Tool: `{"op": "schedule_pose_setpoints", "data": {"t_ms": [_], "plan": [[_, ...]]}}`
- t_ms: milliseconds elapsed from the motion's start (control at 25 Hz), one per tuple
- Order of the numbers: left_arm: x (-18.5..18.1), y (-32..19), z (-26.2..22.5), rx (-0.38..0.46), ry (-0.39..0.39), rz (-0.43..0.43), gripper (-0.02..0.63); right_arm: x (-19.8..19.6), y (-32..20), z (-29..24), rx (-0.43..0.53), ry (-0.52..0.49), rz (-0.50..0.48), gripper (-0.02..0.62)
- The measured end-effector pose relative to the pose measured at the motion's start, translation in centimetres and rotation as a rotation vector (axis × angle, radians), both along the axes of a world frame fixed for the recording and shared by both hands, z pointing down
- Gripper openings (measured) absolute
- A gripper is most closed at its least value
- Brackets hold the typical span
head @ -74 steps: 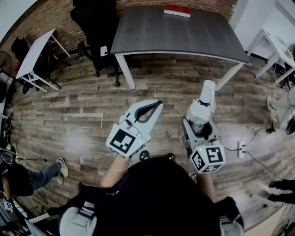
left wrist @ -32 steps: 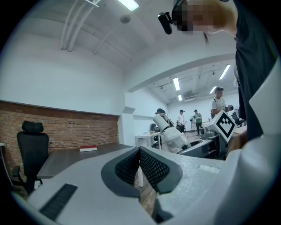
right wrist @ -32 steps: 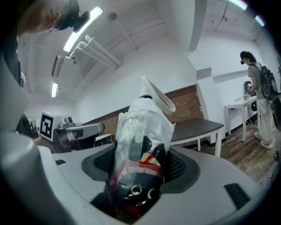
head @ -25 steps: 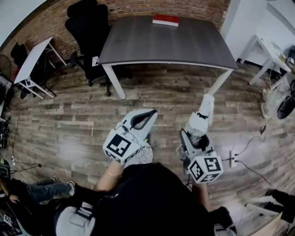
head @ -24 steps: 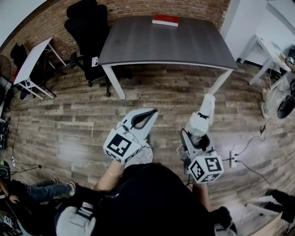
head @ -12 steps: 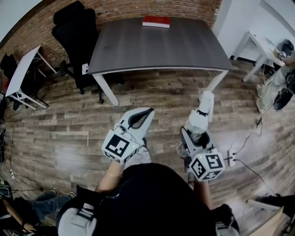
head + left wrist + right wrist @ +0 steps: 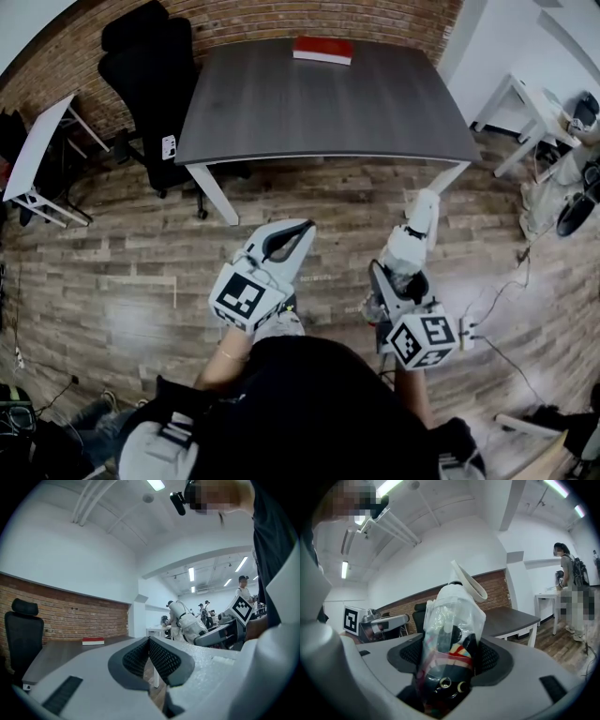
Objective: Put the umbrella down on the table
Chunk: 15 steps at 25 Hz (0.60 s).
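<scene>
Plastic-sheathed, tapering umbrella [image 7: 451, 620] sits clamped in the right hand-held gripper [image 7: 447, 660] (left hand-held gripper [image 7: 149, 654] closed, empty).

Bright, even indoor light from ceiling strip lights [image 7: 191, 573], pale sheen on the wooden floor [image 7: 127, 323], strong fisheye bending with dark rounded corners in both gripper views, near fingers [image 7: 161, 660] slightly soft, distant background hazy, no harsh shadows

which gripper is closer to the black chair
Left. The left gripper is below and right of the chair; the right gripper, holding the umbrella, is farther right.
</scene>
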<state>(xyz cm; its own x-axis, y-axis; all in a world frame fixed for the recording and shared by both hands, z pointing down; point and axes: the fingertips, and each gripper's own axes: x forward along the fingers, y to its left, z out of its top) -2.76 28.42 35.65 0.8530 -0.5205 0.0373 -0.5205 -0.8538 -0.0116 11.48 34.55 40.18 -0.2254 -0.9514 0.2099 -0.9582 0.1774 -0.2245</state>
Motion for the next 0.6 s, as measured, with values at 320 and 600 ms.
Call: {"op": "schedule_pose_setpoints", "data": {"t_ms": [320, 600], "plan": [[-2.9, -5.6, 0.6, -0.025, -0.007, -0.028, -0.003, -1.5, -5.2, -0.2, -0.021, -0.002, 0.007, 0.295], [-4.0, -10.9, 0.9, -0.036, 0.006, -0.004, -0.003, -2.2, -9.6, -0.4, -0.035, -0.005, 0.052, 0.295]]}}
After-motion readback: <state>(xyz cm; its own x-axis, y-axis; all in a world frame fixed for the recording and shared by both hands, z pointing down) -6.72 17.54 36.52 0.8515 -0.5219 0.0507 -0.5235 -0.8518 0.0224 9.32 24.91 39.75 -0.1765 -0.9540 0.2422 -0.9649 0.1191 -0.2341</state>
